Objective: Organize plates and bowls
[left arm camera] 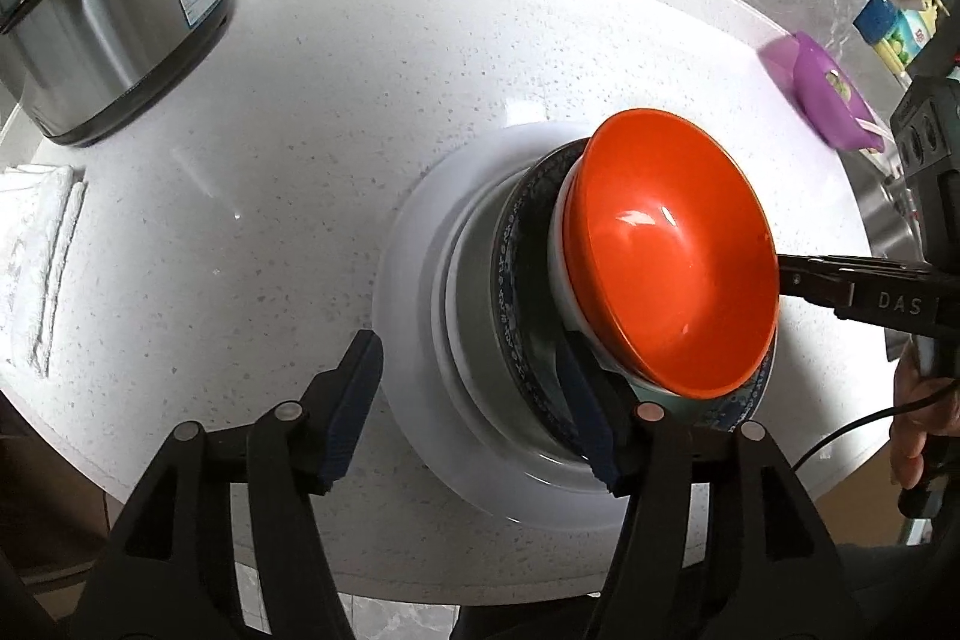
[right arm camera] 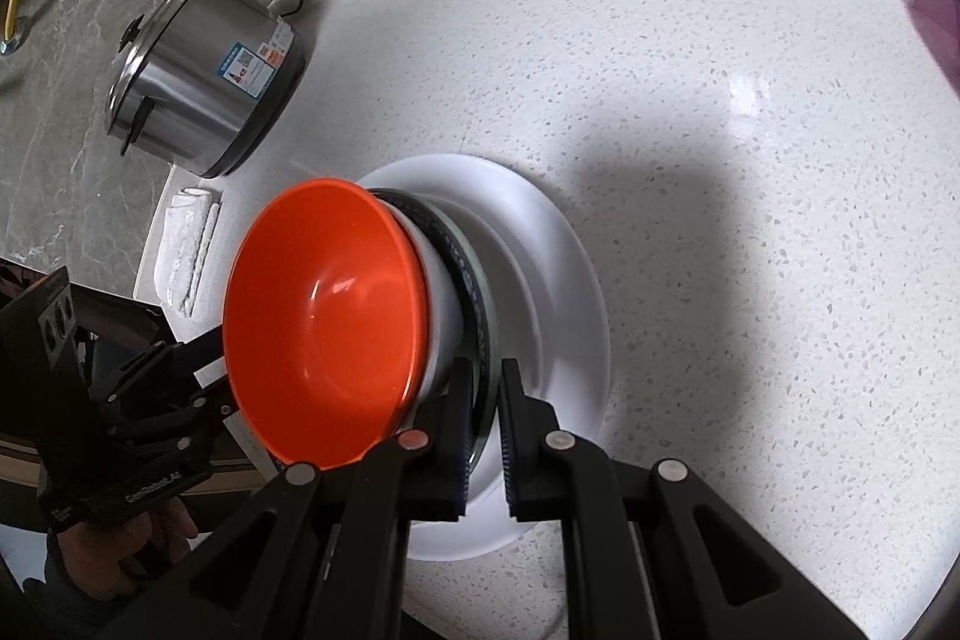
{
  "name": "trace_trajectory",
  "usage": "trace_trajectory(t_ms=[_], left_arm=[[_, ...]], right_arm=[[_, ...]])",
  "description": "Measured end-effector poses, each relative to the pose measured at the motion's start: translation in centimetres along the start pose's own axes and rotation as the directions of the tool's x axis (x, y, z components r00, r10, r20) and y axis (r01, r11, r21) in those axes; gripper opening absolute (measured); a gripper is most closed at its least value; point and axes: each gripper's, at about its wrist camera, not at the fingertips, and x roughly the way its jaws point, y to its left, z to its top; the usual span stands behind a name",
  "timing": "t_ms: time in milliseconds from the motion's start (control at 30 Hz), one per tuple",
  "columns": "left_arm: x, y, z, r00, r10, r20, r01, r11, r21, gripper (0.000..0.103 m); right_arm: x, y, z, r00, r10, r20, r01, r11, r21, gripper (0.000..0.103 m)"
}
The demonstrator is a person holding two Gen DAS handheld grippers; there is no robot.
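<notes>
An orange bowl (left arm camera: 678,256) sits on top of a stack: a white bowl (left arm camera: 567,274), a blue-patterned plate (left arm camera: 516,280) and a large white plate (left arm camera: 414,292) on the white speckled table. My left gripper (left arm camera: 480,412) is open, its fingers astride the near edge of the white plate. In the right wrist view the same orange bowl (right arm camera: 324,322) tops the stack. My right gripper (right arm camera: 486,430) has its jaws close together around the rim of the blue-patterned plate (right arm camera: 477,292), above the white plate (right arm camera: 570,292).
A steel rice cooker (left arm camera: 102,10) stands at the table's far left, also in the right wrist view (right arm camera: 204,76). A folded white towel (left arm camera: 42,256) lies near it. A purple container (left arm camera: 828,94) sits at the right edge.
</notes>
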Motion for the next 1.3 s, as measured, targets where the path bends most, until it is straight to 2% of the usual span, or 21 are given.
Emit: trace_trajectory(t_ms=[200,467,600,700,767,867,933,1000,1067,1133,1167,1200,1300], left_arm=[[-0.9,0.1,0.0,1.000,-0.008,0.012,0.008,1.000,-0.004,0.062],[-2.3,1.0,-0.8,1.000,0.001,0.030,0.001,0.999,-0.036,0.062],[-3.2,1.1,-1.2,0.998,-0.022,0.059,0.026,0.998,-0.062,0.063],[-4.2,0.9,-1.5,0.996,-0.003,0.085,0.010,0.996,-0.086,0.063],[-5.5,0.7,-2.0,0.992,0.029,0.125,-0.014,0.993,-0.115,0.063],[-7.5,0.8,-2.6,0.981,0.080,0.178,-0.046,0.981,-0.187,0.063],[-9.1,0.5,-3.1,0.973,0.086,0.216,-0.033,0.970,-0.240,0.063],[-10.7,-0.1,-3.8,0.962,0.143,0.234,-0.063,0.945,-0.322,0.063],[-11.5,-0.7,-4.1,0.969,0.174,0.177,-0.089,0.908,-0.408,0.063],[-11.7,-1.3,-4.7,0.982,0.114,0.152,-0.033,0.890,-0.454,0.063],[-11.8,-1.8,-5.2,0.984,0.083,0.158,-0.003,0.892,-0.451,0.063],[-12.0,-2.6,-5.3,0.982,0.098,0.160,-0.020,0.903,-0.429,0.063],[-12.4,-5.7,-5.4,0.968,0.179,0.175,-0.118,0.943,-0.311,0.063]], right_arm=[[0.2,0.5,0.1,0.999,-0.034,0.005,0.034,0.999,0.001,0.011],[0.1,1.1,0.0,0.996,-0.080,0.036,0.080,0.997,-0.009,0.014],[-0.7,1.0,0.0,0.995,-0.084,0.059,0.086,0.996,-0.019,0.018],[-1.9,0.6,0.2,0.992,-0.092,0.086,0.094,0.996,-0.010,0.038],[-3.2,0.2,0.1,0.989,-0.094,0.115,0.095,0.996,-0.003,0.061],[-5.8,-0.2,-0.5,0.978,-0.089,0.190,0.094,0.995,-0.015,0.081],[-7.3,-0.5,-1.1,0.974,-0.081,0.213,0.085,0.996,-0.009,0.085],[-8.6,-0.7,-1.6,0.970,-0.075,0.230,0.078,0.997,-0.003,0.085],[-9.9,-0.3,-2.2,0.965,-0.068,0.252,0.075,0.997,-0.018,0.088],[-10.8,0.3,-2.8,0.964,-0.054,0.261,0.068,0.997,-0.046,0.091],[-11.0,0.6,-3.1,0.964,-0.047,0.261,0.063,0.997,-0.052,0.091],[-11.4,0.8,-3.4,0.965,-0.040,0.259,0.055,0.997,-0.051,0.091],[-11.9,0.9,-4.1,0.964,-0.036,0.263,0.047,0.998,-0.036,0.091]])
